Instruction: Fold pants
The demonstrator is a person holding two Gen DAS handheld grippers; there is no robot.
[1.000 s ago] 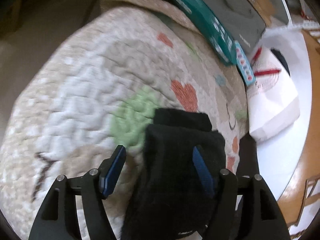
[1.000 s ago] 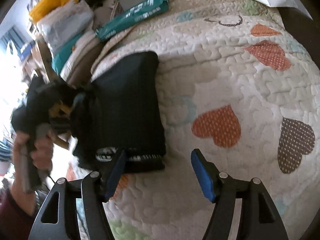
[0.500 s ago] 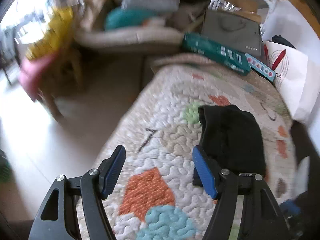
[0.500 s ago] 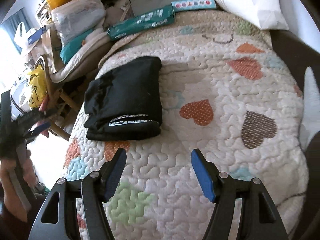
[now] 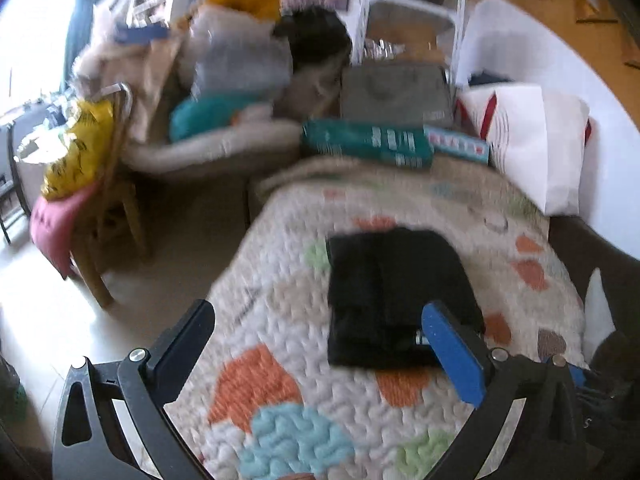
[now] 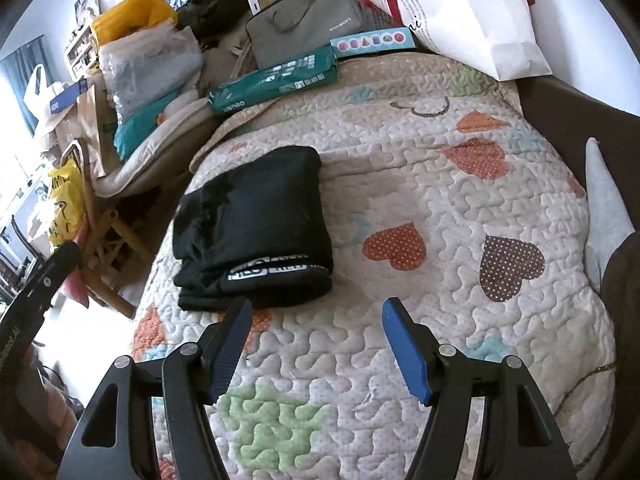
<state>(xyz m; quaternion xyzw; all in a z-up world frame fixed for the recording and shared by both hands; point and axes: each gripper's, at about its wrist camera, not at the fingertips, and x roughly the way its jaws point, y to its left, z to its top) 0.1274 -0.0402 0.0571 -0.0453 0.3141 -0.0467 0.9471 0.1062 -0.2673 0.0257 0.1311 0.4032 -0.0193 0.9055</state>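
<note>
1. Pants [image 6: 256, 224], black, lie folded into a compact rectangle on the quilted bedspread [image 6: 420, 184], near the bed's left edge, a white printed band showing at the near fold
2. The left claw [image 5: 320, 348] hangs above the quilt with jaws spread wide, holding nothing; the pants [image 5: 396, 292] lie just ahead of its right finger
3. The right claw [image 6: 316, 344] is likewise wide open and empty, the folded bundle just beyond its left finger
4. A green box [image 6: 276, 80] and white paper bag [image 6: 460, 12] sit at the bed's far end
</note>
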